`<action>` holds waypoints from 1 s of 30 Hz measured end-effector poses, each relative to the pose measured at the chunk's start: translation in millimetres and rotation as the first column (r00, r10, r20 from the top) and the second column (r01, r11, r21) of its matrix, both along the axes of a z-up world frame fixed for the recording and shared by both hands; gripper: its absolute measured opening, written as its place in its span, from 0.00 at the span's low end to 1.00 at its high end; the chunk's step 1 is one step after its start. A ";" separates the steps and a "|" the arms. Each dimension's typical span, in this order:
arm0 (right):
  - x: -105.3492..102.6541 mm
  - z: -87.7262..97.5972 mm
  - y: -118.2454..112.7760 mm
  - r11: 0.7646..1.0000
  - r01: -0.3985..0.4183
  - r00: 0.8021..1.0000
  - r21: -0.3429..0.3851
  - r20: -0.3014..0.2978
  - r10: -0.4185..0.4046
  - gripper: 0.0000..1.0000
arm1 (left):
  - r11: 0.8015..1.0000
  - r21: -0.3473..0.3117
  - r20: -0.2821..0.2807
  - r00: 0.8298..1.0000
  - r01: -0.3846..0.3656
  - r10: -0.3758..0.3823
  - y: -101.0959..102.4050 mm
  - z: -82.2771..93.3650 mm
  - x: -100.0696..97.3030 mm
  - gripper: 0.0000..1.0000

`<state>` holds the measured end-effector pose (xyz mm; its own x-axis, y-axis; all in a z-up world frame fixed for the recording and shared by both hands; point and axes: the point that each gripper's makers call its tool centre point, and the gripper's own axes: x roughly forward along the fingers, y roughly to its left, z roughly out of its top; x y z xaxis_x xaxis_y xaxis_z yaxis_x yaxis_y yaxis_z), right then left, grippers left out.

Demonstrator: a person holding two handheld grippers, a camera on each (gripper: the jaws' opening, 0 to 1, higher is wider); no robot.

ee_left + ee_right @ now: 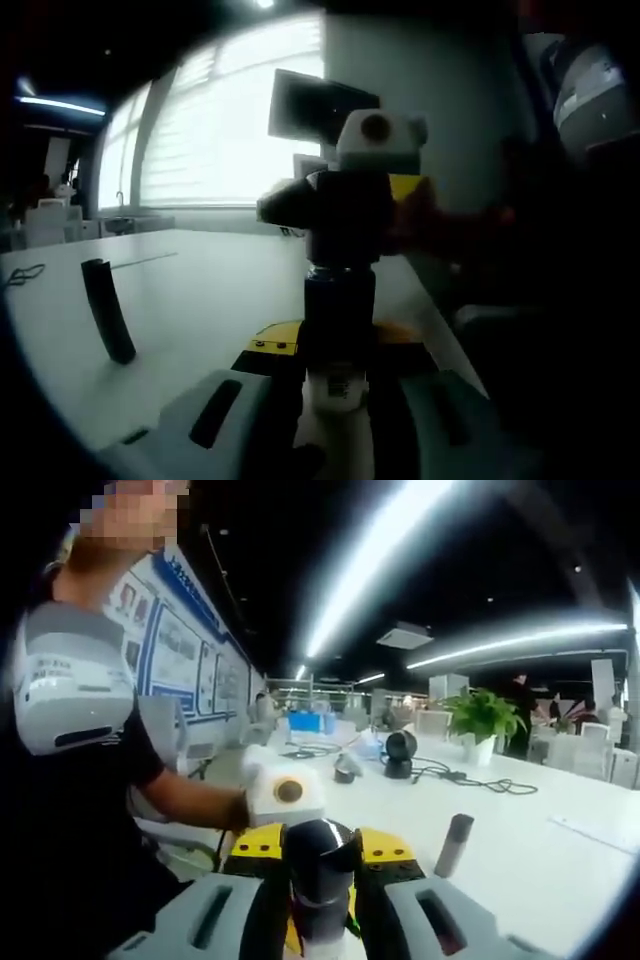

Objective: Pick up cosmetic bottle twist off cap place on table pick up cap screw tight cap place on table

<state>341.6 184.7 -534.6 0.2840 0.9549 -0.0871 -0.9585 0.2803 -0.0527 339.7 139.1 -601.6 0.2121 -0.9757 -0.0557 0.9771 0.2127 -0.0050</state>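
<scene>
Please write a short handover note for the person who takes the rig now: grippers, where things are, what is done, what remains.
Left gripper: shut on the cosmetic bottle, holding it upright above the white table.
Right gripper: shut on the bottle's dark cap.
A dark stick-like object stands apart on the table.
Done: bottle picked up, cap gripped.
I cannot tell if the cap is being loosened or tightened.
Left: finish the cap work, set the bottle down.
</scene>
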 end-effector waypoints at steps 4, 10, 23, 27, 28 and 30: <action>0.6 0.0 -0.6 0.999 0.033 0.999 -0.001 0.002 -0.033 0.19 | 1.000 0.000 0.001 1.000 0.000 0.000 0.1 0.4 -0.3 0.14; 2.2 -0.1 -2.3 0.997 0.079 0.997 0.006 0.001 -0.079 0.19 | 1.000 0.001 0.001 1.000 -0.001 0.001 0.2 0.5 -0.3 0.14; 4.5 -0.5 -4.4 0.982 0.191 0.982 0.004 -0.003 -0.191 0.19 | 1.000 0.001 0.001 1.000 -0.002 0.002 0.4 0.8 0.3 0.14; 5.0 -0.7 -4.6 0.973 0.230 0.973 -0.001 -0.003 -0.230 0.19 | 1.000 0.001 0.001 1.000 -0.003 0.003 0.8 0.7 0.6 0.14; 5.0 -0.8 -4.7 0.971 0.240 0.971 0.001 -0.004 -0.240 0.19 | 1.000 0.001 0.001 1.000 -0.004 0.004 0.8 0.7 0.6 0.14; 5.1 -0.9 -5.2 0.966 0.260 0.966 0.007 -0.007 -0.260 0.19 | 1.000 0.001 0.001 1.000 -0.004 0.004 0.8 0.7 0.5 0.14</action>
<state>346.7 179.5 -535.5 0.5222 0.8488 -0.0828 -0.8528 0.5204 -0.0444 340.1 139.9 -600.9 0.2162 -0.9747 -0.0560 0.9762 0.2168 -0.0039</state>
